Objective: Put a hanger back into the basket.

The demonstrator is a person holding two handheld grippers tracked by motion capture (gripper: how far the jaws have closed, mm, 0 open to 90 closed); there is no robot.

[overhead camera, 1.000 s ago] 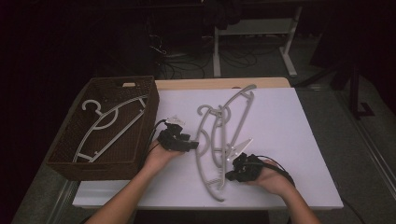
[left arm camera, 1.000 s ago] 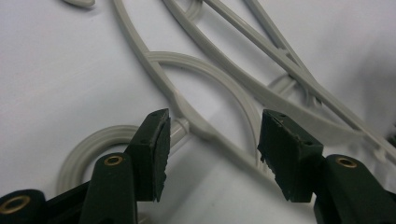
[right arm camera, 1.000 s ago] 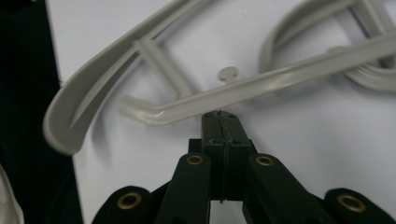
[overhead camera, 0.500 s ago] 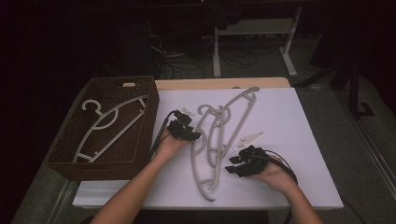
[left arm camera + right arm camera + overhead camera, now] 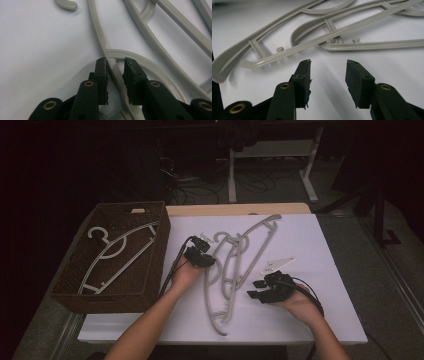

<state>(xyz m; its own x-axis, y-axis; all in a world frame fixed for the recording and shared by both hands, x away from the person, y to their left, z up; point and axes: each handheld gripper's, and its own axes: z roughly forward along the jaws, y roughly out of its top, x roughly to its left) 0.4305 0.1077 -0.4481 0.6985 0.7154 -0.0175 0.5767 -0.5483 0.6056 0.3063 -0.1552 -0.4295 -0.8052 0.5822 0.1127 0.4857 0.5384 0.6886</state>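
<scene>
At the desk's left edge, the wicker basket point(image 5: 67, 279) holds one grey hanger point(image 5: 114, 254), unchanged from a second ago. Since then the left tool point(image 5: 205, 263) has slid toward the desk's middle, onto the two overlapping hangers point(image 5: 231, 270) lying there, which have shifted slightly. Its jaws have just been closing. The left gripper view shows a thin hanger bar point(image 5: 113, 68) between them with a small gap either side, not yet pinched. The right tool point(image 5: 256, 294), near the front edge, has let go and drawn back from the hangers. The right gripper view shows its jaws spread over bare white desk point(image 5: 399, 65).
</scene>
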